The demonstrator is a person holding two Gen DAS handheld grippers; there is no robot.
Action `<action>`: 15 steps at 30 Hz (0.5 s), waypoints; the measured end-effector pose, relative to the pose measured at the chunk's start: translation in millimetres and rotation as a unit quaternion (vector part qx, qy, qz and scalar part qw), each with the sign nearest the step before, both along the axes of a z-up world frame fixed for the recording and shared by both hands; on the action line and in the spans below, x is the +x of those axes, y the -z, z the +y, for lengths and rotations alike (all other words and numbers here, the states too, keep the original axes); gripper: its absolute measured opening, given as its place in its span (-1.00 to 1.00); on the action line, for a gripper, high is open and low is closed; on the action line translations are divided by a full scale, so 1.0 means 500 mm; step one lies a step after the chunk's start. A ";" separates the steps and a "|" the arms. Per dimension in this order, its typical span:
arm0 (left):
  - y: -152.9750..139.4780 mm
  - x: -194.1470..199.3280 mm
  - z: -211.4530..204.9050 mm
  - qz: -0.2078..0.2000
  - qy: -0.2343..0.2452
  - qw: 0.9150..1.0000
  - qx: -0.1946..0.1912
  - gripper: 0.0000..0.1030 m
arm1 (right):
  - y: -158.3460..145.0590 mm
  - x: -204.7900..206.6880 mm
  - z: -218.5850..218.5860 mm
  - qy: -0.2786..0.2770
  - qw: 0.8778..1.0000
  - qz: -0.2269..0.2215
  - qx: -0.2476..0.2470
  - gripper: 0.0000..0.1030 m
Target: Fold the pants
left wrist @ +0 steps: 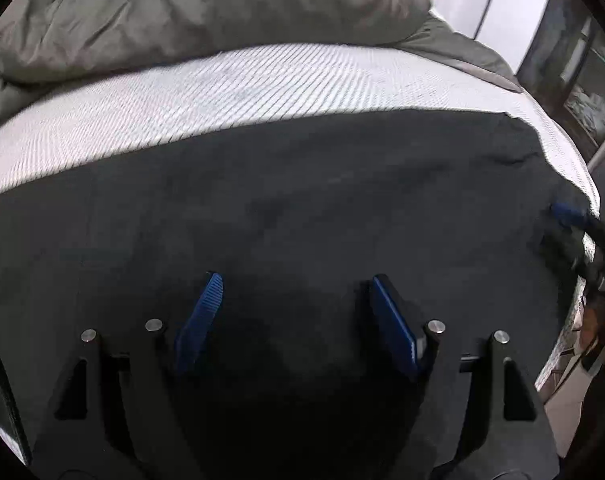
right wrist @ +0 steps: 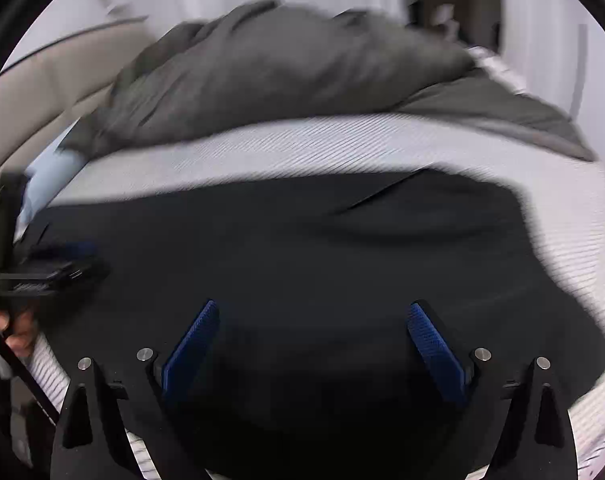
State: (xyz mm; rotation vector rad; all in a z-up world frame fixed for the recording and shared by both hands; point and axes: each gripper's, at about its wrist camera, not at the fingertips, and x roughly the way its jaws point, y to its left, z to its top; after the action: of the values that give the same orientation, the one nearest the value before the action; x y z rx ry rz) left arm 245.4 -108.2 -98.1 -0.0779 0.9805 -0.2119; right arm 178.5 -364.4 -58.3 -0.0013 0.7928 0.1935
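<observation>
the black pants (left wrist: pixel 302 200) are lying spread flat across the striped bed (left wrist: pixel 182 120), well clear of the grey duvet (left wrist: pixel 182 20) heaped at the far side — probably so a fold can be laid without snagging. the left gripper (left wrist: pixel 294 292) and right gripper (right wrist: pixel 314 320) are both hanging over the cloth with jaws standing wide, gripping nothing — no containers are showing anywhere.
</observation>
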 end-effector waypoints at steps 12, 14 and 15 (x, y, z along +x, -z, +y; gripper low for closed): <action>-0.012 -0.219 0.306 -0.046 -0.089 0.993 0.058 0.44 | 0.079 -0.005 0.041 0.009 1.000 -0.013 -0.023 0.96; -0.015 -0.242 0.372 -0.046 -0.123 0.989 0.064 0.44 | 0.082 -0.024 0.041 0.010 1.000 -0.016 -0.017 0.96; -0.015 -0.247 0.401 -0.044 -0.142 0.987 0.067 0.44 | 0.081 -0.027 0.039 0.011 1.000 -0.016 -0.015 0.96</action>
State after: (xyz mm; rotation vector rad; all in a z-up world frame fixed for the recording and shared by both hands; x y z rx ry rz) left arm 121.9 92.5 -90.8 -0.0839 0.8810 0.1120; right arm 164.8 -344.8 -98.9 -0.0245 0.7627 0.1611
